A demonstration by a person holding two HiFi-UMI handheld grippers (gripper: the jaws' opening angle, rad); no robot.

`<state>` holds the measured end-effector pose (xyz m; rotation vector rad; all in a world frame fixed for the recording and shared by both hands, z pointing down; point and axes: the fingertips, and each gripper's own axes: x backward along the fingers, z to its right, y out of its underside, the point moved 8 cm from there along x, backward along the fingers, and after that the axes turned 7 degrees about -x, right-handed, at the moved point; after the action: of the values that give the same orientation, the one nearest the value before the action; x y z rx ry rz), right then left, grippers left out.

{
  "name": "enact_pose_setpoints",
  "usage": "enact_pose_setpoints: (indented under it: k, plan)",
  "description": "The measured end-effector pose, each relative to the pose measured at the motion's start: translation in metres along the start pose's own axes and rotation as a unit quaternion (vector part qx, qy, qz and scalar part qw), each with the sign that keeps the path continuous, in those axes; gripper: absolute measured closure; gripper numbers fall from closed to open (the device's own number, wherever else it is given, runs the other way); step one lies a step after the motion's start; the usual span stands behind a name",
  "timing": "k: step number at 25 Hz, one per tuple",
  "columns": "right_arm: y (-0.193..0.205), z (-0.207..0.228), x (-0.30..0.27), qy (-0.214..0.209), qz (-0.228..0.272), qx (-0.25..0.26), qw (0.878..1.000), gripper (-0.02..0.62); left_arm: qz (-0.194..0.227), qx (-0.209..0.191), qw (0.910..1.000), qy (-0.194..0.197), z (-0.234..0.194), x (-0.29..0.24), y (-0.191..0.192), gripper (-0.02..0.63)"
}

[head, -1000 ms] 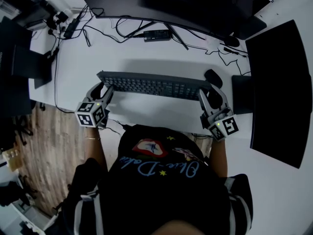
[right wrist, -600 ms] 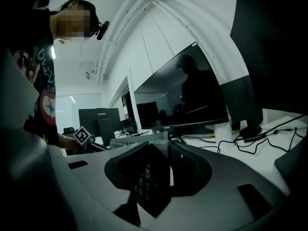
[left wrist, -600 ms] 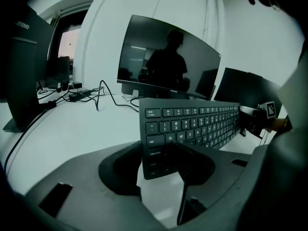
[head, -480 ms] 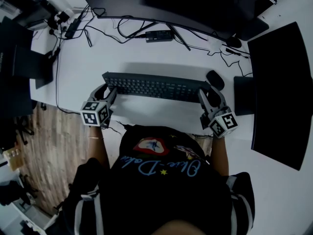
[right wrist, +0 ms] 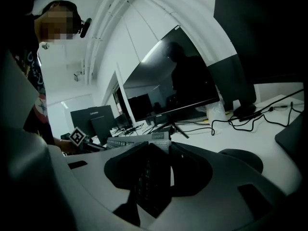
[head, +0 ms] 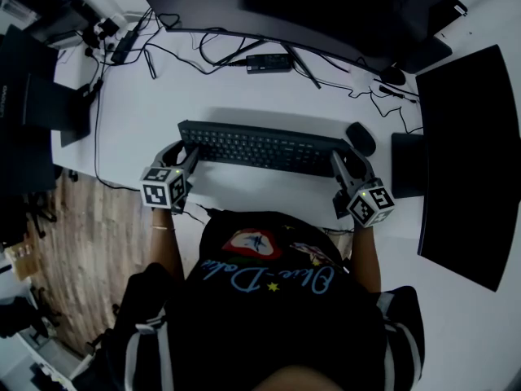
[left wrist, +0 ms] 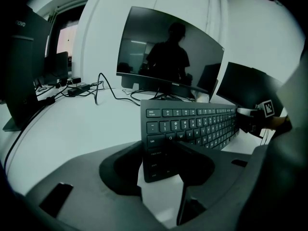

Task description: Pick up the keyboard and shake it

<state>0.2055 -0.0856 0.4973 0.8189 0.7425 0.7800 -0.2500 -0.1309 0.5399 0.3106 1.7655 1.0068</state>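
Note:
The black keyboard (head: pixel 260 147) hangs level a little above the white desk (head: pixel 138 112) and throws a shadow behind it. My left gripper (head: pixel 189 155) has the keyboard's left end between its jaws. Those jaws are closing on it and the pads touch it. In the left gripper view the keyboard (left wrist: pixel 192 126) runs away to the right from my left gripper (left wrist: pixel 161 160). My right gripper (head: pixel 340 160) is shut on the keyboard's right end. In the right gripper view that dark end of the keyboard (right wrist: pixel 147 179) fills the gap of my right gripper (right wrist: pixel 154 172).
A black mouse (head: pixel 360 138) lies just behind the keyboard's right end. A large monitor (head: pixel 326 6) stands at the back, and a second dark screen (head: pixel 464 161) stands at the right. Cables (head: pixel 203 51) and a power brick (head: pixel 270 62) lie behind. The desk's left edge (head: pixel 81 177) borders wooden floor.
The keyboard and both grippers have shifted slightly to the right over the desk. Both grips on the keyboard's ends stay the same.

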Motion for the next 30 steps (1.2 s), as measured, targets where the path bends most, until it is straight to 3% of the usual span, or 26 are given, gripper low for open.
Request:
enact_pose_setpoints:
  k: [13, 30]
  plan:
    - [0.011, 0.018, -0.019, 0.017, -0.027, -0.047, 0.998, 0.481, -0.008, 0.005, 1.0, -0.003, -0.007, -0.012, -0.002, 0.425]
    - [0.018, 0.035, -0.037, 0.044, -0.067, -0.066, 0.995, 0.471, -0.014, 0.026, 0.9995, 0.011, -0.01, -0.024, -0.003, 0.426]
